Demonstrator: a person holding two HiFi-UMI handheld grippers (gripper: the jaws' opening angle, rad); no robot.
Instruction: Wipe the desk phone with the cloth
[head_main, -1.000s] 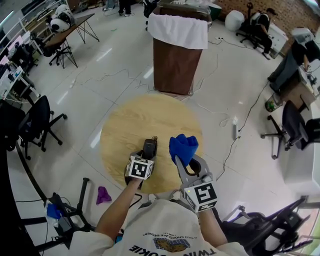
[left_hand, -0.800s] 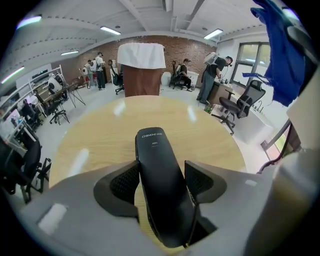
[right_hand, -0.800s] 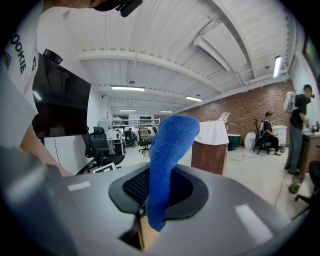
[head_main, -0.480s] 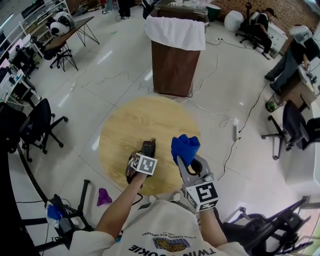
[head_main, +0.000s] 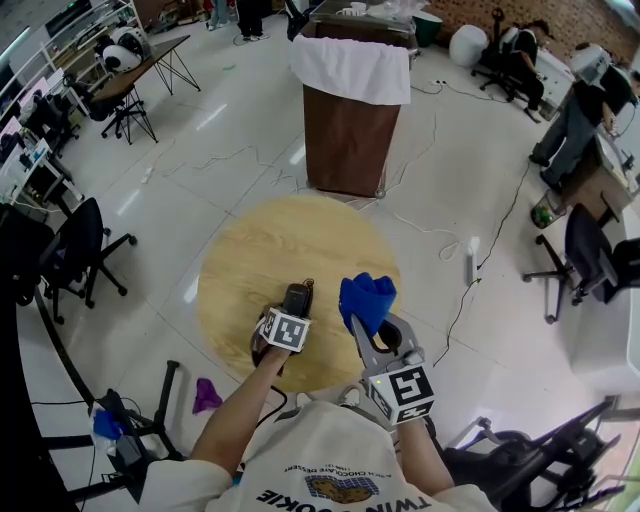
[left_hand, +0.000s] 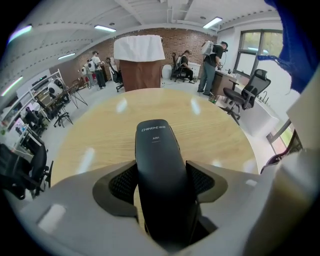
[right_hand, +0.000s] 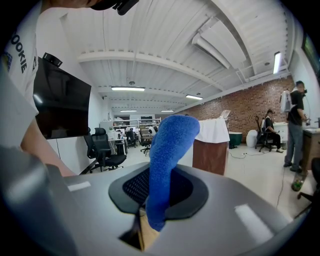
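A black phone handset (head_main: 297, 297) lies over the near part of the round wooden table (head_main: 290, 235). My left gripper (head_main: 293, 308) is shut on it. In the left gripper view the handset (left_hand: 159, 160) runs lengthwise between both pads of the left gripper (left_hand: 161, 184), its far end pointing out over the tabletop (left_hand: 200, 120). My right gripper (head_main: 372, 322) stands just to the right, above the table's near right edge, shut on a bunched blue cloth (head_main: 367, 298). In the right gripper view the cloth (right_hand: 169, 155) sticks up out of the right gripper (right_hand: 159, 192).
A brown cabinet draped with a white cloth (head_main: 350, 100) stands beyond the table. Office chairs (head_main: 75, 245) are at the left and right (head_main: 590, 255). A purple rag (head_main: 206, 390) and cables (head_main: 450, 240) lie on the floor. People sit at desks at the back right (head_main: 585, 110).
The left gripper with the handset has shifted slightly to the right and up the table. The right gripper keeps the cloth in nearly the same place.
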